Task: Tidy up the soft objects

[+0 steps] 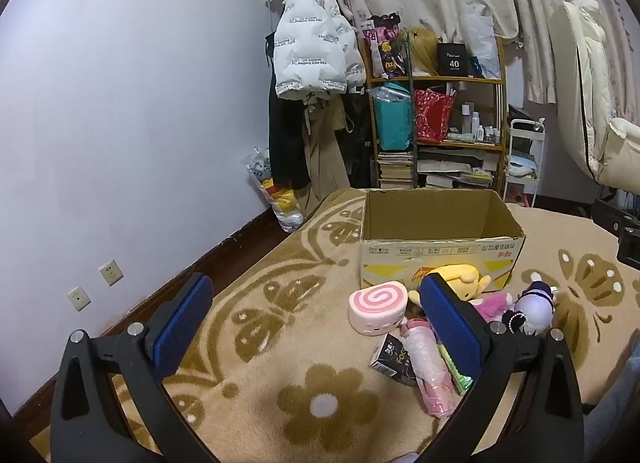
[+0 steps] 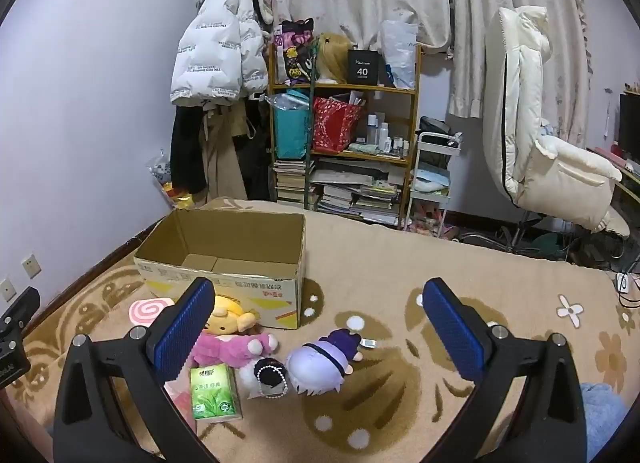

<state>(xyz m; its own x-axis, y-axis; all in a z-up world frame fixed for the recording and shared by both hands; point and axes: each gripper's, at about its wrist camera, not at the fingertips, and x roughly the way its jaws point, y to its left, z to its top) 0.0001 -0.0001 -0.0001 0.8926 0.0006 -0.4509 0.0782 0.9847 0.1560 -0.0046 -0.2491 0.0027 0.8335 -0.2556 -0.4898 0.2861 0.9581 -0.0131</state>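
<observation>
My right gripper (image 2: 316,323) hangs above the carpet (image 2: 500,263), jaws spread wide, nothing between them. The cardboard box (image 2: 224,251) stands open-topped and is my reference. Against its near wall: a pink swirl cushion (image 2: 146,311) at the left end and a yellow-haired plush doll (image 2: 230,317) in a pink dress. Nearer me than the box lie a green tissue pack (image 2: 214,393), a black-and-white plush (image 2: 266,381) with a bead chain, and a lavender-haired doll (image 2: 320,363). Behind the box stands a cluttered shelf (image 2: 344,131).
</observation>
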